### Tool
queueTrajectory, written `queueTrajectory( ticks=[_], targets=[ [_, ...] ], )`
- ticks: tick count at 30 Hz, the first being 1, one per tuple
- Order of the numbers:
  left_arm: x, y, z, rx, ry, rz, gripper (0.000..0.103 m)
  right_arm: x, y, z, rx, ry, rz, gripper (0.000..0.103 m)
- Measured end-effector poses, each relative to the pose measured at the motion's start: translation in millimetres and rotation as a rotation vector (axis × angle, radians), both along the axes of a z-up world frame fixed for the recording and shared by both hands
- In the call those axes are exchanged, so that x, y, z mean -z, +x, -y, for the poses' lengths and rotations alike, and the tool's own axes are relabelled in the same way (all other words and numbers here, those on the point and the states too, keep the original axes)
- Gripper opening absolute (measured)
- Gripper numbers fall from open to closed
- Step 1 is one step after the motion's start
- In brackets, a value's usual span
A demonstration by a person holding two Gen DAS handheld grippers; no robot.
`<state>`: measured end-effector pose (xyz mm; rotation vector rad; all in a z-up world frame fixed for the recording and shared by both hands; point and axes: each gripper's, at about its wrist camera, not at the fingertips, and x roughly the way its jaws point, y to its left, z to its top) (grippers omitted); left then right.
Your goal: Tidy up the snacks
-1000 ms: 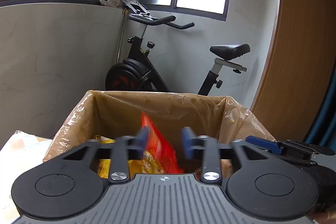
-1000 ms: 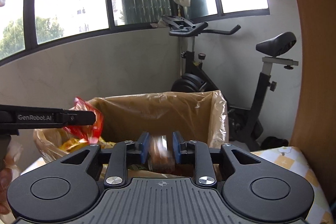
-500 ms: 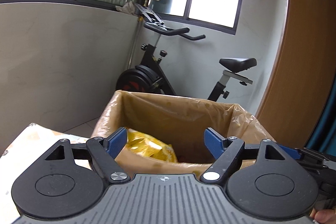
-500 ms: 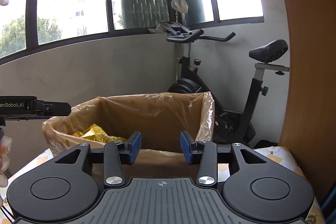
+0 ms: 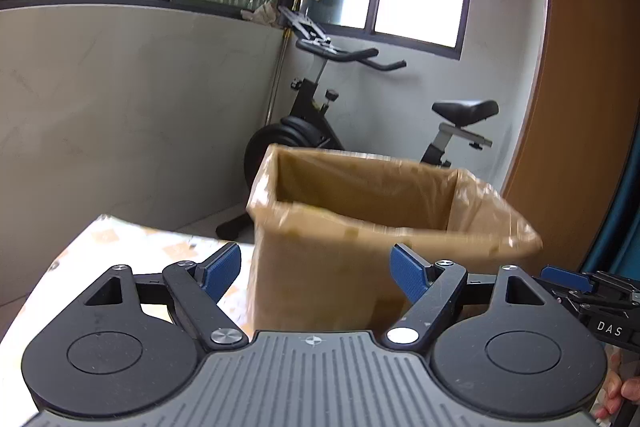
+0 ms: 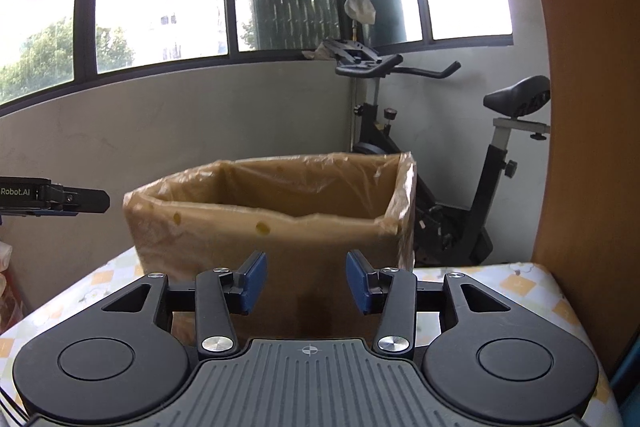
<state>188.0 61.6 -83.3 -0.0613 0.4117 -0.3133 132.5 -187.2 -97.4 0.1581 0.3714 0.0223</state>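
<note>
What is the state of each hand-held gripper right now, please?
Left hand-held gripper: open, holding nothing, in front of the lined box.
Right hand-held gripper: open, holding nothing.

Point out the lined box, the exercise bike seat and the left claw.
lined box [image 6: 280,247], right wrist view, front wall.
exercise bike seat [image 5: 466,109], left wrist view, top.
left claw [image 5: 316,273], left wrist view, midway between tips.

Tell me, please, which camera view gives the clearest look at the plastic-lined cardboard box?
The right wrist view: the lined box sits centred and fairly sharp, with its rim, liner and front wall showing. The left wrist view shows the same box smeared by motion blur, its lower front hidden behind the left gripper.
</note>
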Motion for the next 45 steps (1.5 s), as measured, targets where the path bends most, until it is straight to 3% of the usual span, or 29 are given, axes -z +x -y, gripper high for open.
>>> queueTrajectory(
  ticks=[13,23,28,32,36,40,45],
  targets=[
    [66,-46,-5,0.021,0.072,-0.095,0.084,78,-53,-17,-0.025,0.098,-0.203,0.042],
    [111,-69,3,-0.008,0.040,-0.174,0.084,123,-72,-32,-0.115,-0.021,-0.381,0.046],
    [128,-80,7,-0.027,0.030,-0.206,0.084,132,-81,-42,-0.161,-0.064,-0.419,0.048],
    [133,-85,6,-0.050,0.044,-0.206,0.084,127,-78,-50,-0.157,-0.017,-0.435,0.049],
    [135,-90,6,-0.055,0.050,-0.199,0.084,124,-71,-63,-0.173,0.020,-0.459,0.063],
    [138,-92,8,-0.052,0.060,-0.205,0.084,133,-66,-75,-0.128,-0.014,-0.519,0.064],
    [142,-91,4,-0.065,0.053,-0.217,0.084,135,-67,-79,-0.098,-0.021,-0.502,0.066]
  ],
)
